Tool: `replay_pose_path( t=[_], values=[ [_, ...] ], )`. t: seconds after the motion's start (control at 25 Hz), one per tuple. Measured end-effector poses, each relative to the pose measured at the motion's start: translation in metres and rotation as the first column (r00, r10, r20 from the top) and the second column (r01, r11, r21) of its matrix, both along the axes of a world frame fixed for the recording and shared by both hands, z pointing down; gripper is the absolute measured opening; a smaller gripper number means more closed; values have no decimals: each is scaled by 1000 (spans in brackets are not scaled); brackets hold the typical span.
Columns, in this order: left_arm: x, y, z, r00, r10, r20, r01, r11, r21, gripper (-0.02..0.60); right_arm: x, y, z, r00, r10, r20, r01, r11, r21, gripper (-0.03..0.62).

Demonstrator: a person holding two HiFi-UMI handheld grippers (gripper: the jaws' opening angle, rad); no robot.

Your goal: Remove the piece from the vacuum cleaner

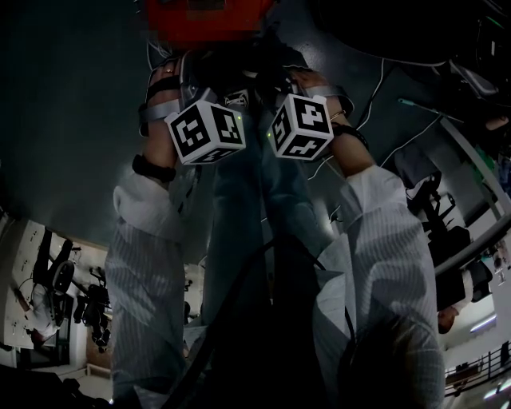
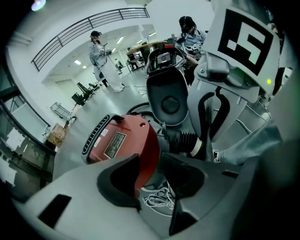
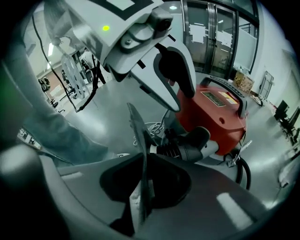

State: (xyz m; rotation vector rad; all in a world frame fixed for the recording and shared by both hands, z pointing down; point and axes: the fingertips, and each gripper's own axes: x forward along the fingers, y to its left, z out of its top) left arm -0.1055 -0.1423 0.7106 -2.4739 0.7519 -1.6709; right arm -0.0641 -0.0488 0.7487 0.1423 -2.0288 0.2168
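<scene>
The red vacuum cleaner (image 2: pixel 124 140) lies on the grey floor, also seen in the right gripper view (image 3: pixel 215 112) and at the top of the dark head view (image 1: pixel 207 16). Its dark grey lid (image 2: pixel 166 96) stands open, and a ribbed hose connector (image 3: pixel 187 147) plugs into its side. My left gripper (image 2: pixel 152 176) has the rim of the red body between its pads and looks shut on it. My right gripper (image 3: pixel 143 183) is shut on a thin grey panel (image 3: pixel 138 140), seen edge-on between its jaws. The left gripper's fingers (image 3: pixel 171 75) reach down beside the red body.
A loose white cord (image 2: pixel 159 199) lies on the floor under the vacuum. A black hose (image 3: pixel 243 171) curves off to the right. One person stands (image 2: pixel 101 54) and another sits (image 2: pixel 190 33) in the hall behind. Glass doors (image 3: pixel 220 33) are beyond the vacuum.
</scene>
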Motion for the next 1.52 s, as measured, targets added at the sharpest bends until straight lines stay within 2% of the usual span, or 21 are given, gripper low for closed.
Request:
replay_pose_path(
  t=[0.16,0.28,0.36,0.44,0.56,0.68,0.8,0.84,0.92,1.04,1.2,1.32,1.4,1.44,1.52],
  values=[
    [4,0,-1,1000,-20,-12,20,1000,4,158,3,11,0,1000,-9,9,10,999,-30,40],
    [3,0,0,999,-26,-21,26,1000,3,158,3,45,9,993,-120,-4,119,987,-105,23],
    [2,1,1,999,-34,-31,34,999,-2,158,4,77,16,989,-148,-5,145,977,-158,23],
    [3,2,1,998,-35,-44,35,999,-4,158,10,94,19,996,-91,-4,89,976,-198,23],
    [5,1,-1,997,-52,-61,50,998,-29,158,22,93,13,1000,20,0,-20,972,-234,23],
    [-5,-1,-16,980,-160,-118,148,984,-100,158,21,81,-11,989,139,39,-124,956,-265,23],
    [-5,-4,-53,929,-306,-210,276,948,-160,155,26,67,-52,955,285,80,-250,921,-300,23],
    [-2,-9,-72,901,-357,-246,327,932,-153,126,32,59,-69,937,337,95,-296,907,-300,23],
    [-1,-27,-120,840,-436,-324,427,898,-102,5,44,34,-107,892,431,135,-382,880,-283,23],
    [-9,-43,-203,763,-488,-424,519,853,-49,5,46,10,-176,812,547,204,-476,823,-312,23],
    [-21,-43,-317,681,-533,-502,578,812,-77,3,33,-2,-281,727,632,269,-533,766,-358,23],
    [-28,-36,-396,631,-568,-528,624,776,-89,4,29,-18,-365,648,678,347,-575,734,-361,25],
    [-29,-29,-442,608,-574,-548,643,761,-84,4,28,-29,-418,609,685,400,-594,728,-343,25],
    [-28,-26,-464,607,-566,-558,646,760,-70,4,28,-34,-443,596,680,427,-602,730,-324,25],
    [-26,-23,-503,622,-534,-573,645,764,-12,4,28,-45,-491,576,658,485,-613,740,-277,25]
  ],
)
